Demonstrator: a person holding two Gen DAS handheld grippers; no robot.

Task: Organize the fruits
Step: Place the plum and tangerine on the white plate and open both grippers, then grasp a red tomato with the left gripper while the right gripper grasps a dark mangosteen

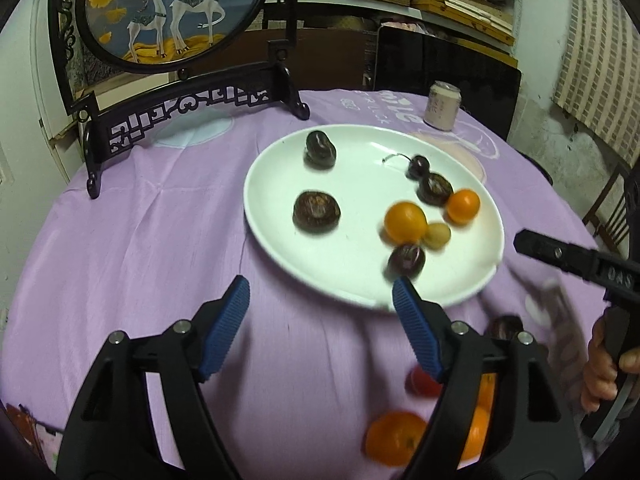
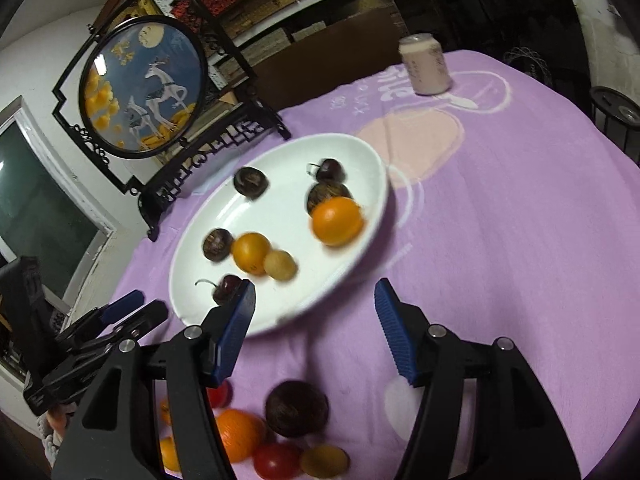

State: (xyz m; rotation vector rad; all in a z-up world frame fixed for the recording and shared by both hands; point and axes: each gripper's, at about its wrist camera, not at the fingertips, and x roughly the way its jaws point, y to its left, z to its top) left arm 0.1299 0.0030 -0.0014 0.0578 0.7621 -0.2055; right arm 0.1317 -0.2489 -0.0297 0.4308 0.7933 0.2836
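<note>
Round table under lilac printed cloth (image 1: 160, 240); shelves of stacked boards behind.

White oval plate (image 1: 280, 168), long axis running 10 to 4 o'clock in the left wrist view, holds two oranges (image 1: 405, 221), dark round fruits and a stemmed cherry (image 1: 418, 165). Loose fruit cluster (image 2: 256, 436) lies at 6 o'clock, off the plate. Deer-painted screen (image 1: 176, 8) at 11 o'clock; pink can (image 1: 442, 107) at 1 o'clock, its label and the cloth lettering unreadable. Left gripper (image 1: 320, 304) and right gripper (image 2: 316, 304): jaws spread wide, gripping nothing.
</note>
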